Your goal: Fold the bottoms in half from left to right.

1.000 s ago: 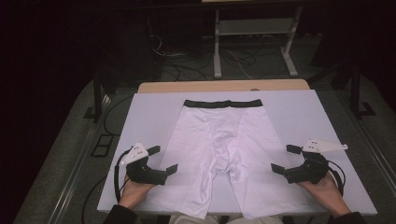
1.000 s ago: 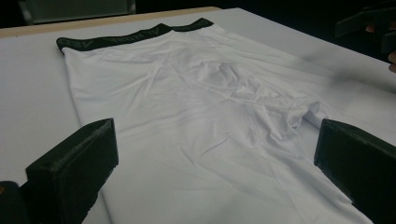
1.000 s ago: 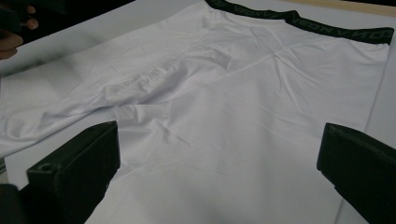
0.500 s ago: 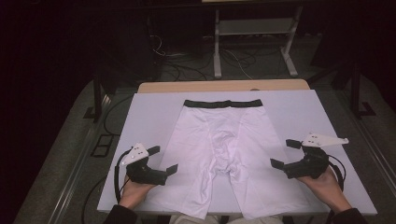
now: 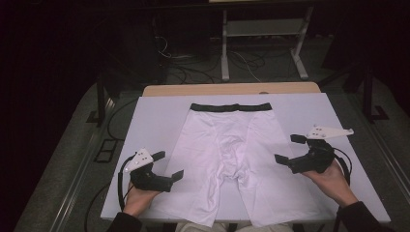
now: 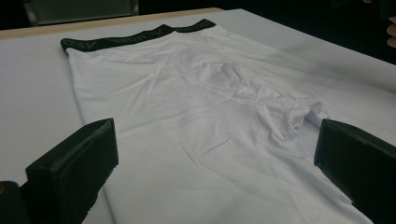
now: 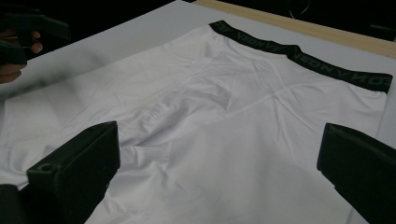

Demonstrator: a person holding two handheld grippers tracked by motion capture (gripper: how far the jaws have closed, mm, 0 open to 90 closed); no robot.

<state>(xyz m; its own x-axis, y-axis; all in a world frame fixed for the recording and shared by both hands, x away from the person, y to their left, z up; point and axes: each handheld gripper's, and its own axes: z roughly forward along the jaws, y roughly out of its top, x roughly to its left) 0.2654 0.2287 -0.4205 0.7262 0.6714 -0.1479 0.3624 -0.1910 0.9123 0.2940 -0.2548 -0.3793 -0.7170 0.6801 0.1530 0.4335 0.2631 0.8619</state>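
A pair of white shorts (image 5: 227,145) with a dark waistband (image 5: 230,107) lies flat on the white-covered table, waistband at the far side and legs toward the person. My left gripper (image 5: 168,165) is open over the outer edge of the shorts' left leg. Its view has the fabric (image 6: 196,102) between wide-apart jaws. Over the right leg's outer edge my right gripper (image 5: 288,149) is also open and holds nothing. The right gripper view looks across the shorts (image 7: 224,121) to the waistband (image 7: 308,56), with the other gripper (image 7: 28,28) at the top left.
The white table cover (image 5: 159,116) reaches beyond the shorts on both sides. A wooden strip (image 5: 232,89) runs along the far edge. Past the table, a metal stand (image 5: 261,29) and cables (image 5: 169,53) are on the dark floor.
My right gripper has moved away from the person, up the right leg's edge, and lifted slightly. The left gripper has hardly moved. The shorts lie as before.
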